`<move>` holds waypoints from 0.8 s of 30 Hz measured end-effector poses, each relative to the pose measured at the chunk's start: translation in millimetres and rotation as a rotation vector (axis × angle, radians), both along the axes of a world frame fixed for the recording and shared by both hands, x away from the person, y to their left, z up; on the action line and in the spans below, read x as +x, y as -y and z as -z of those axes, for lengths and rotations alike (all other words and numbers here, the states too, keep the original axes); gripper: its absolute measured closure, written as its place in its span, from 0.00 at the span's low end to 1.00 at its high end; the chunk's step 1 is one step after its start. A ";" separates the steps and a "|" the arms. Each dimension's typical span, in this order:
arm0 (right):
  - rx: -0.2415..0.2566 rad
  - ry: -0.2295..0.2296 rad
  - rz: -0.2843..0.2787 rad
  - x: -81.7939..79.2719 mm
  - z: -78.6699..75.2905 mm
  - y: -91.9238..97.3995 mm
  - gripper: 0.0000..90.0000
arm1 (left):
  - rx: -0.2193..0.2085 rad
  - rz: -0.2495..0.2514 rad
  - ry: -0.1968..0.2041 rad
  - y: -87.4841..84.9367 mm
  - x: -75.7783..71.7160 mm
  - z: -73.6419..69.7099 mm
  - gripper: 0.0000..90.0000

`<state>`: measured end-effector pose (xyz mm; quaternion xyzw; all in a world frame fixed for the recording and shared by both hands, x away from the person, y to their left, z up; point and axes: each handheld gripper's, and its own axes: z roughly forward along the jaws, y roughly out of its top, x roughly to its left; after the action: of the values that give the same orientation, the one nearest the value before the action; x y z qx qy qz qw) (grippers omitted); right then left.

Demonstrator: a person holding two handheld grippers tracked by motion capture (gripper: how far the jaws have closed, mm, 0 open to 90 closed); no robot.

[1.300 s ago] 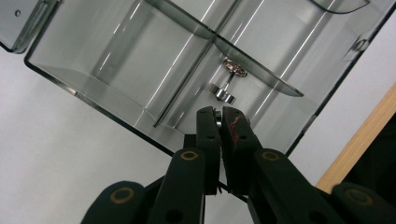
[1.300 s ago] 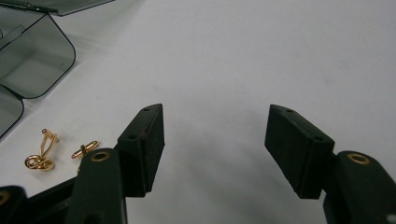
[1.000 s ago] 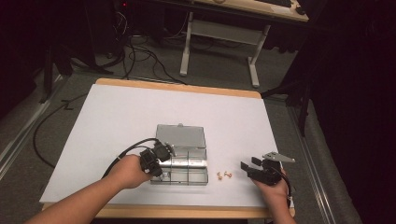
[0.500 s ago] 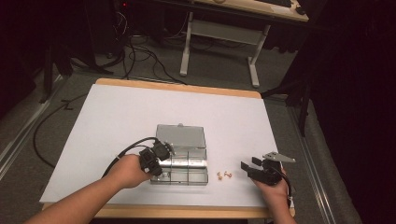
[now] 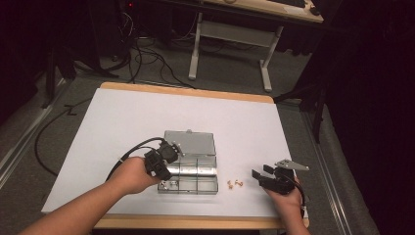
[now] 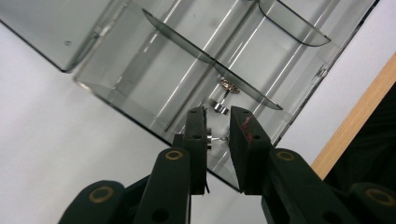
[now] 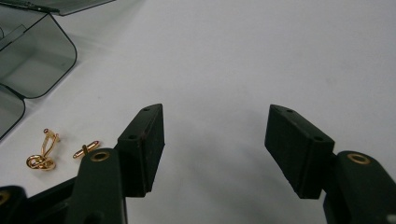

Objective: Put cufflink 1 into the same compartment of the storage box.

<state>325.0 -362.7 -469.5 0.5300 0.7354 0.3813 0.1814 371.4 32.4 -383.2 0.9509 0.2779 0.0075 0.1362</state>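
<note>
Left claw (image 6: 215, 122) hangs just above the near-left compartment of the clear plastic box (image 5: 188, 166), its jaws having just been opening; nothing is pinched between them, and silver cufflinks (image 6: 218, 106) lie loose in that compartment below. That pair looks delivered. Right claw (image 7: 215, 135) stands wide open and empty over bare white table (image 5: 147, 112). Two gold cufflinks (image 7: 51, 150) wait on the table between the box and the right claw, seemingly next. Room is ample on the right; the table's wooden front edge runs near the box.
</note>
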 end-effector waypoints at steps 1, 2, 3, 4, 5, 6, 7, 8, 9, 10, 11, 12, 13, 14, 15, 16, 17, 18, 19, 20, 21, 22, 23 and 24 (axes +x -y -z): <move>0.001 -0.001 0.001 0.0 0.0 0.0 0.42 | 0.000 -0.003 0.001 -1.0 0.4 -1.7 0.85; 0.001 -0.001 0.000 0.0 0.0 0.0 0.42 | 0.000 -0.008 0.004 -2.5 1.1 -3.5 0.85; 0.000 -0.001 0.000 0.0 0.0 -0.1 0.42 | 0.004 -0.012 0.009 -4.1 1.5 -5.2 0.84; -0.002 0.000 -0.003 0.1 0.0 0.1 0.42 | 0.010 -0.017 0.014 -6.4 2.3 -7.1 0.84; -0.002 -0.001 -0.002 -0.1 -0.2 -0.1 0.42 | 0.012 -0.020 0.015 -8.1 3.0 -8.1 0.84; -0.001 -0.001 -0.001 -0.1 -0.2 -0.3 0.42 | 0.014 -0.024 0.017 -10.5 4.0 -9.3 0.84; -0.001 -0.002 0.000 0.0 -0.2 -0.3 0.42 | 0.018 -0.032 0.019 -13.0 4.9 -10.3 0.83; -0.003 -0.003 -0.003 0.0 -0.1 -0.1 0.42 | 0.022 -0.035 0.021 -15.6 6.0 -11.2 0.82; -0.001 -0.001 -0.002 0.0 0.1 -0.1 0.42 | 0.030 -0.041 0.023 -18.2 6.7 -11.8 0.81; 0.000 0.001 -0.001 0.2 0.2 -0.1 0.42 | 0.029 -0.049 0.022 -21.8 7.8 -11.9 0.81; 0.001 -0.001 0.000 0.0 0.1 -0.2 0.42 | 0.032 -0.054 0.022 -24.0 8.6 -11.9 0.80; -0.003 -0.003 -0.001 0.0 0.0 -0.1 0.42 | 0.035 -0.062 0.022 -27.1 9.4 -11.6 0.80; -0.001 -0.001 -0.002 0.1 0.2 -0.2 0.42 | 0.040 -0.065 0.023 -30.1 10.2 -11.1 0.79; -0.001 -0.003 -0.001 0.1 0.1 -0.5 0.42 | 0.046 -0.069 0.022 -34.1 11.3 -10.3 0.79; -0.005 -0.001 -0.004 0.2 0.2 -0.4 0.42 | 0.047 -0.077 0.024 -36.2 11.5 -9.3 0.78; -0.004 -0.001 -0.004 0.2 0.3 -0.6 0.42 | 0.051 -0.078 0.021 -39.5 12.1 -8.3 0.78; -0.005 -0.001 -0.004 0.3 0.4 -0.6 0.42 | 0.052 -0.080 0.019 -42.7 12.7 -7.0 0.77; -0.004 0.001 -0.005 0.4 0.9 -0.8 0.42 | 0.050 -0.087 0.016 -46.1 13.3 -5.5 0.75; -0.006 0.002 -0.006 0.7 1.3 -1.0 0.42 | 0.051 -0.090 0.012 -48.7 14.1 -4.5 0.73; -0.006 -0.001 -0.007 0.8 1.5 -1.1 0.42 | 0.050 -0.097 0.007 -52.7 15.0 -2.2 0.72; -0.005 -0.003 -0.006 1.1 1.9 -1.5 0.42 | 0.048 -0.105 0.005 -55.5 15.5 0.1 0.70; -0.007 -0.011 -0.004 0.9 1.7 -1.9 0.42 | 0.052 -0.108 0.000 -58.4 16.1 1.9 0.70; -0.008 -0.009 -0.007 1.3 2.0 -1.8 0.42 | 0.056 -0.110 -0.001 -61.2 16.7 3.7 0.69; -0.008 -0.009 -0.007 1.3 2.0 -1.8 0.42 | 0.056 -0.110 -0.001 -61.2 16.7 3.7 0.68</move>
<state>326.3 -360.9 -471.5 0.5284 0.7396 0.3766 0.1788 388.1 93.6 -386.9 0.9377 0.3293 0.0223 0.1089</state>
